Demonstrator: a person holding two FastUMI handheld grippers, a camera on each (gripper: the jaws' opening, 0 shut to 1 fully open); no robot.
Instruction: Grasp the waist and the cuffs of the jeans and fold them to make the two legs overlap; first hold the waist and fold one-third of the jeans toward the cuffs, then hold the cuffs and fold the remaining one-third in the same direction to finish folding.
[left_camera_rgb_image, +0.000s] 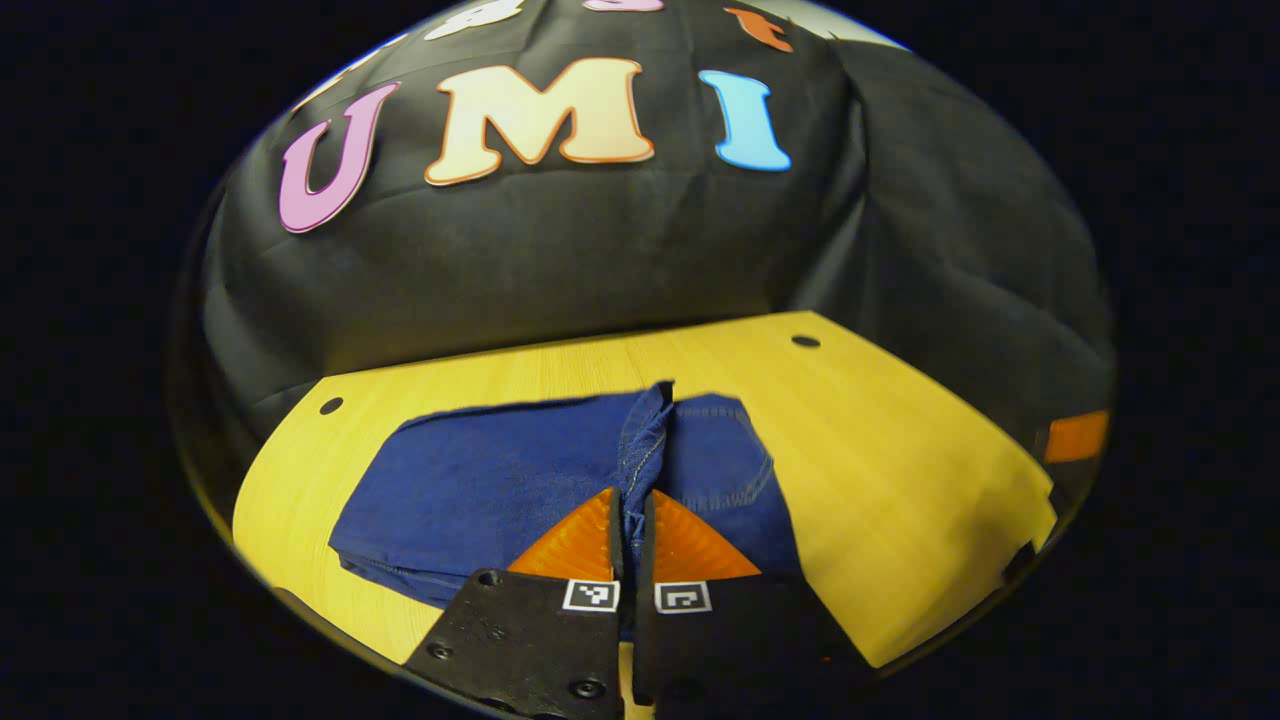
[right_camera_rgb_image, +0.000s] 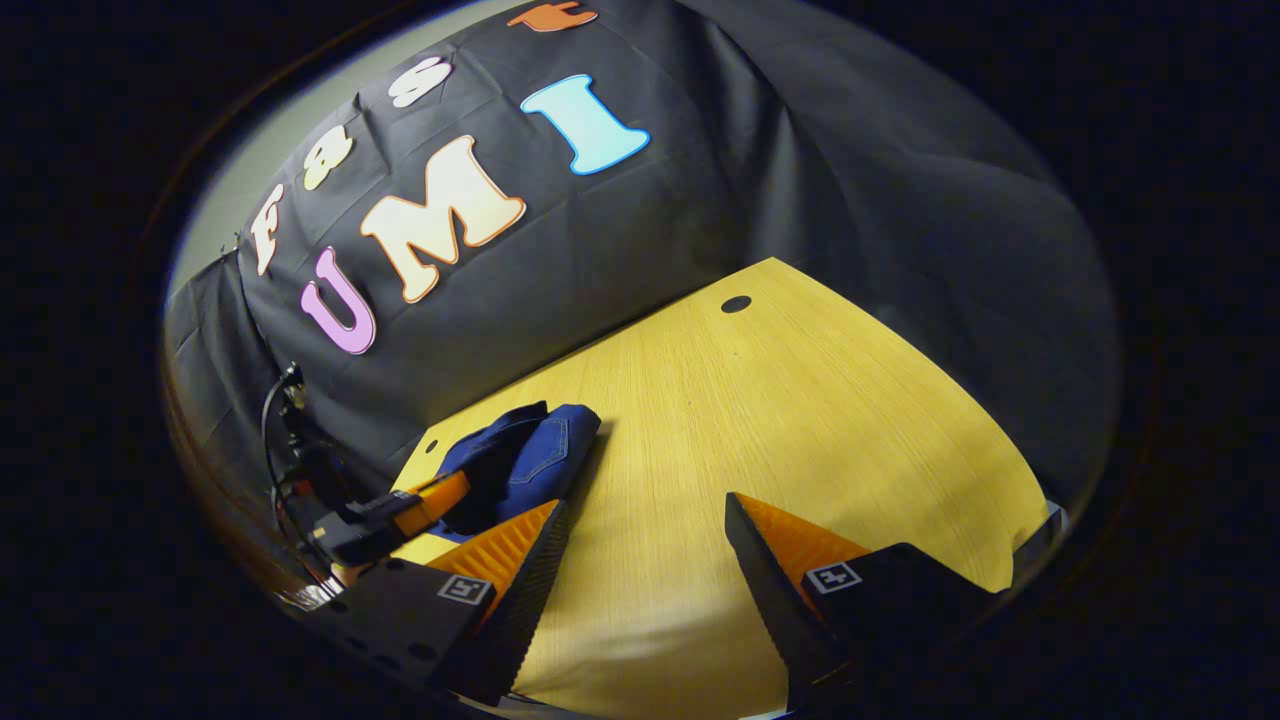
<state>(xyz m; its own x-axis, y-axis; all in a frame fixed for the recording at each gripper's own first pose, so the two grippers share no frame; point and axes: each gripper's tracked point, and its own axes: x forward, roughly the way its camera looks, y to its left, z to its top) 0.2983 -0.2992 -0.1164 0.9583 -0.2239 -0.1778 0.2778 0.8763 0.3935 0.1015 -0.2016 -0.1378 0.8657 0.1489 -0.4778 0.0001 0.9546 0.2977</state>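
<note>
I count one pair of dark blue denim jeans (left_camera_rgb_image: 520, 480), bunched near the left rear corner of my yellow wooden desk (left_camera_rgb_image: 880, 470). My left gripper (left_camera_rgb_image: 631, 530) has its two fingers clamped on a denim fold. My right gripper (right_camera_rgb_image: 645, 540) hangs wide open above bare desk, holding nothing.

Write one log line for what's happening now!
left hand-held gripper: shut on jeans | right hand-held gripper: open above table | jeans: bunched, folding unfinished
</note>
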